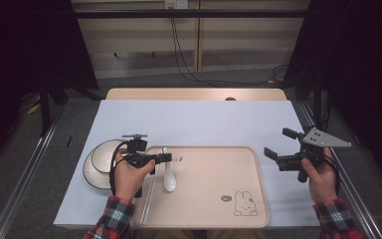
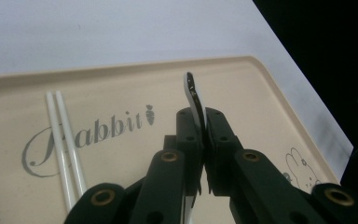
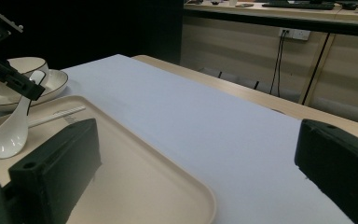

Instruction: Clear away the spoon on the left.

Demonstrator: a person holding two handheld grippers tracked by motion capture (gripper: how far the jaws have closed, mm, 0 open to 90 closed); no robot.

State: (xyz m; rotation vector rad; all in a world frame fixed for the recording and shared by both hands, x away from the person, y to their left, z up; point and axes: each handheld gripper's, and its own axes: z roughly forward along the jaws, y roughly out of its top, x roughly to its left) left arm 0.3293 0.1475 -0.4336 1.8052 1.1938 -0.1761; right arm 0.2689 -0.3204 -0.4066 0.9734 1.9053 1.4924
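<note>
I've got the left claw [image 1: 165, 158] clamped thin on the glossy white ceramic spoon's [image 1: 169, 175] handle at centre-left, right claw [image 1: 274, 155] wide open, empty; spoon may twist out.

High view looks down from above; both gripper views sit low, close, sharing the beige plastic rabbit-print tray [image 1: 214, 199] w/ it.

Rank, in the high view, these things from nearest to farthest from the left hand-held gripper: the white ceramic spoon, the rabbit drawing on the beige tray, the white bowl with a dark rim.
1. White ceramic spoon: clamped in the left hand-held gripper, on the tray's left part.
2. White bowl with a dark rim: left of the tray, on the white table cover.
3. Rabbit drawing: near the tray's right corner closest to the person.
</note>
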